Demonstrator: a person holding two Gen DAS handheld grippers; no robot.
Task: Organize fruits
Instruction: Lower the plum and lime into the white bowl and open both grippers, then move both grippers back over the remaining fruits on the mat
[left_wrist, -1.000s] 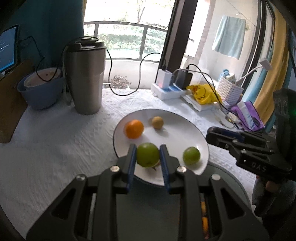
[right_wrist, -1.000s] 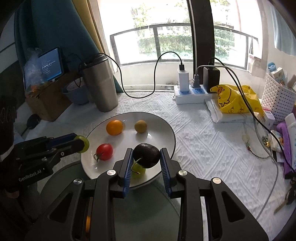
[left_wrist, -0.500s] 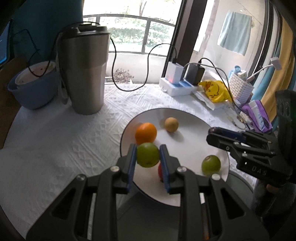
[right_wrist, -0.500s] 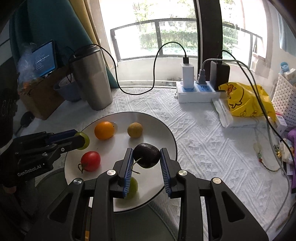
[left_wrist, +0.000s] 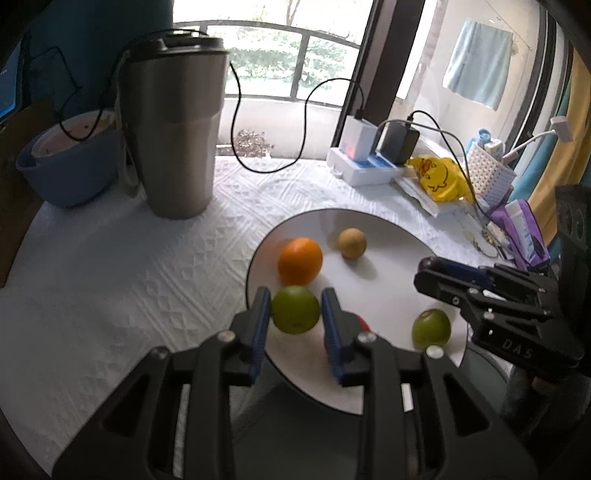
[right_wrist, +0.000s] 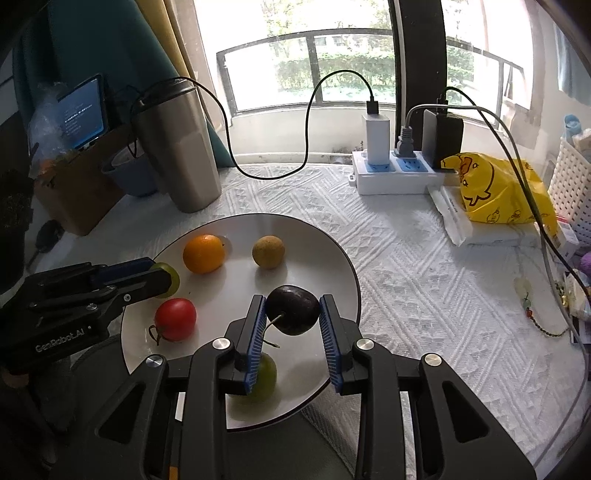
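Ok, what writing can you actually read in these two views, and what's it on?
"GenRobot.AI": side of the left gripper, right wrist view.
"DAS": side of the right gripper, left wrist view.
Tablet screen: lines of text, too small to read.
White packet under the yellow duck bag: print too small to read.

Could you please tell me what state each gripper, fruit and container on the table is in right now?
left gripper: shut on green fruit, held above the plate's edge.
right gripper: shut on dark plum, held above the plate.
white plate: holding fruit.
orange: resting on plate.
tan round fruit: resting on plate.
red tomato: resting on plate.
second green fruit: resting on plate.
steel tumbler: upright, lidded.
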